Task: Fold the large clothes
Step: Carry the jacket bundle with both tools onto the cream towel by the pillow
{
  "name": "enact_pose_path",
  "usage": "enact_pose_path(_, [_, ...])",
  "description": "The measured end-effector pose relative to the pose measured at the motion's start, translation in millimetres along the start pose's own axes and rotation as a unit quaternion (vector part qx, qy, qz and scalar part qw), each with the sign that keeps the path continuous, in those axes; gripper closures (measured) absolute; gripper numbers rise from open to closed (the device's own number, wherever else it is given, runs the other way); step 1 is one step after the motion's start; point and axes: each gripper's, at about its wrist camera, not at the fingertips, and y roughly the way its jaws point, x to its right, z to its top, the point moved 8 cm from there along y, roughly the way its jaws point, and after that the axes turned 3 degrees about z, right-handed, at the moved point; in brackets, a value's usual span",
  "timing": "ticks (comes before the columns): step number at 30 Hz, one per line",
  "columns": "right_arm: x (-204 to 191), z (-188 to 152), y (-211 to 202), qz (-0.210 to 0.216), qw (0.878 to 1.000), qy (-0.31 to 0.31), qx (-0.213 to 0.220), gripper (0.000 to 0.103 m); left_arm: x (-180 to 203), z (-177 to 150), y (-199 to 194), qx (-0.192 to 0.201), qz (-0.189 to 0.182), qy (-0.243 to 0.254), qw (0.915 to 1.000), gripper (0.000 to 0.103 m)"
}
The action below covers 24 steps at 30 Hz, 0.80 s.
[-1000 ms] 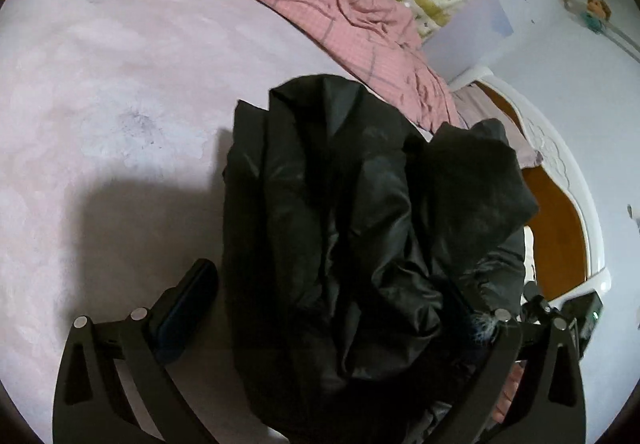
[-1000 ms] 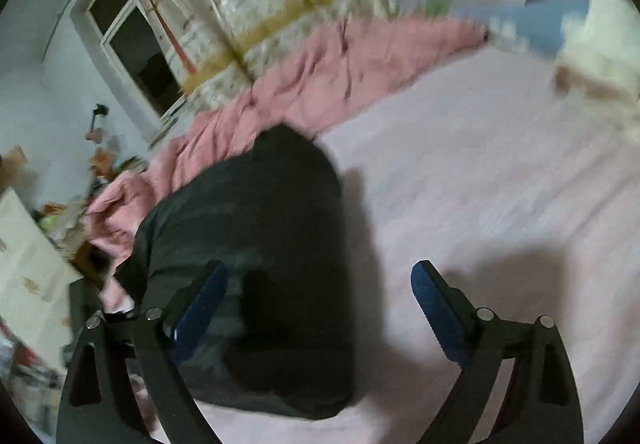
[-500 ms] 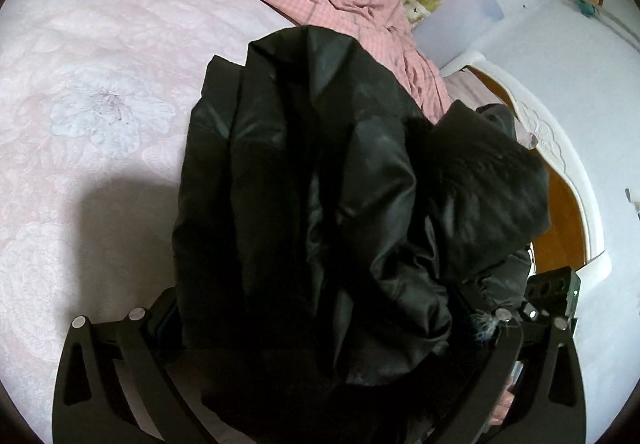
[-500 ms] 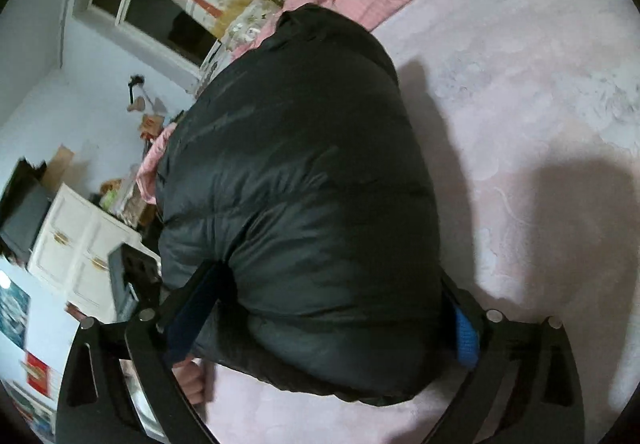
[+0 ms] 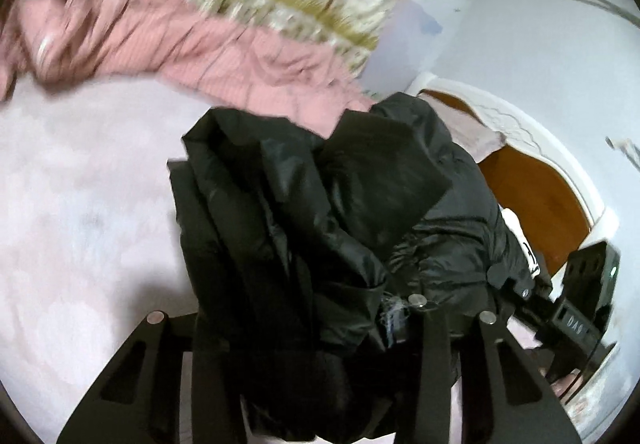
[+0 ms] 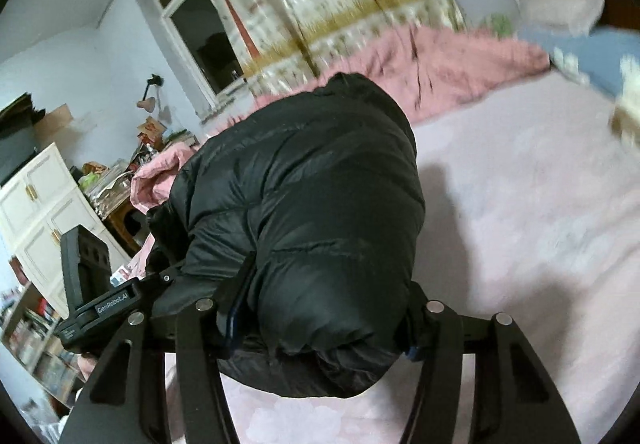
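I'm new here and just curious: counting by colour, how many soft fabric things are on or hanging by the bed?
Black: 1, the puffy jacket, with both claws closing on it.
Pink: 2, the bedsheet and the rumpled quilt.
Pale patterned: 1, the curtain.
Total: 4

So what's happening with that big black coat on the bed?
A person is folding a black puffer jacket using a handheld gripper in each hand. The left gripper and the right gripper each have a bunched end of the folded jacket between their fingers, and both sets of jaws are closing on it. The bundle sits over the pale pink bedspread, with a rumpled pink quilt behind it. Whether the jacket is lifted clear of the bed is hard to tell.
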Motion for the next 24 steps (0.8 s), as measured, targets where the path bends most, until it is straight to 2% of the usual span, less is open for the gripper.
enact_pose_path(3, [-4, 26, -26, -0.008, 0.999, -0.024, 0.028, 0.043, 32, 15, -8, 0.037, 0.003, 0.048, 0.9982, 0.062])
enact_pose_path(6, [-1, 60, -54, -0.027, 0.996, -0.053, 0.063, 0.042, 71, 29, -2, 0.049, -0.006, 0.074, 0.996, 0.062])
enact_pose_path(9, [14, 96, -88, -0.055, 0.991, -0.07, 0.104, 0.041, 116, 44, 14, 0.058, -0.027, 0.083, 0.9945, 0.062])
enact_pose_path(13, [49, 135, -142, -0.098, 0.979, -0.077, 0.159, 0.041, 189, 67, 43, 0.082, -0.048, 0.131, 0.9869, 0.063])
enact_pose_path(16, [89, 166, -186, -0.145, 0.964, -0.09, 0.204, 0.039, 246, 78, 71, 0.09, -0.074, 0.146, 0.9824, 0.063])
enact_pose_path(19, [134, 188, -225, -0.181, 0.952, -0.083, 0.234, 0.039, 302, 79, 96, 0.108, -0.087, 0.178, 0.9743, 0.063])
enact_pose_path(24, [205, 200, -281, -0.265, 0.923, -0.093, 0.263, 0.038, 400, 63, 148, 0.126, -0.124, 0.216, 0.9602, 0.063])
